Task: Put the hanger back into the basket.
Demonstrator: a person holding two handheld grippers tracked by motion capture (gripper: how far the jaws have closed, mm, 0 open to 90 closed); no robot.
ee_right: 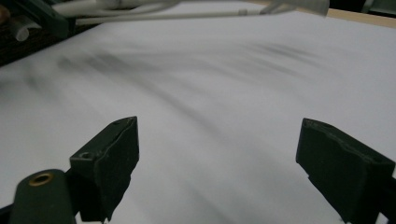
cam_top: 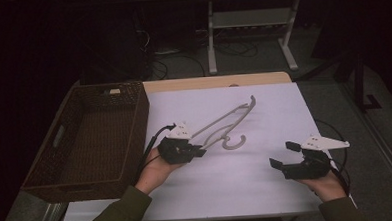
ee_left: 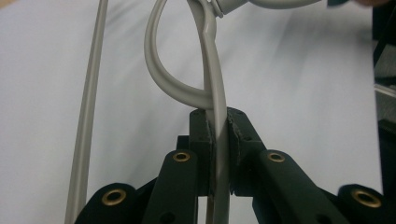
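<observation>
The left tongs (cam_top: 200, 152) were clamped on one arm of the grey hanger (cam_top: 224, 123), whose long axis ran away up-right across the white surface (cam_top: 264, 112). The right tongs (cam_top: 284, 155) gaped empty, well apart; the basket (cam_top: 80, 140) stood nearer the left.

Landmark: white sheet (cam_top: 247, 188) on the table (cam_top: 208, 82)
Left of sheet: wicker basket (cam_top: 47, 182) — touching its edge
On sheet, mid: clothes hanger (cam_top: 229, 120)
At hanger's near end: left gripper (cam_top: 200, 152)
Near right corner: right gripper (cam_top: 282, 156) — well apart from hanger
</observation>
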